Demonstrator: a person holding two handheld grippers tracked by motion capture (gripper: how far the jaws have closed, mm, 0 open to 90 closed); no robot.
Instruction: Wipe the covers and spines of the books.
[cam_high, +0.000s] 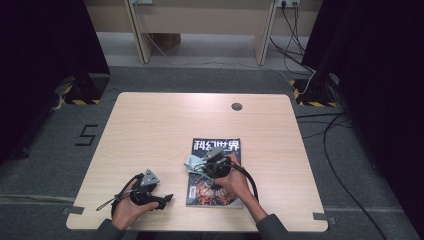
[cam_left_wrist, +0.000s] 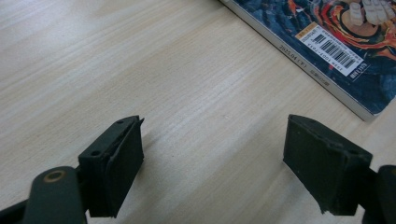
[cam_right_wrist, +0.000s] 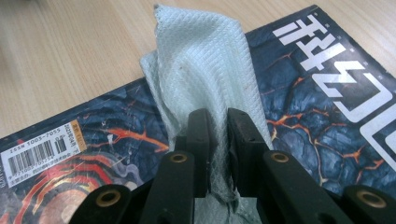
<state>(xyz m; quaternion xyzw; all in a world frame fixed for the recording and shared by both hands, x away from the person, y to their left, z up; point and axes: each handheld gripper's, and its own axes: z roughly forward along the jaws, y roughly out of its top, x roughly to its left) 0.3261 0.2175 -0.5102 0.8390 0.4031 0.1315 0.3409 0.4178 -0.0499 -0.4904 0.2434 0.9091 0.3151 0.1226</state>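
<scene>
Cloth (cam_right_wrist: 201, 65), pale green with a fine waffle weave, hangs crumpled between the closed jaws of the right gripper (cam_right_wrist: 218, 135), which pinch it just over the magazine (cam_right_wrist: 317, 116). That magazine has a glossy cover of dark cracked rock with orange veins, white characters and a barcode label, and lies flat on the light wood-grain table (cam_high: 150, 125). Beside it, the left gripper (cam_left_wrist: 212, 158) rests with jaws wide apart and nothing between them. Grey carpet and black curtains surround the table.
</scene>
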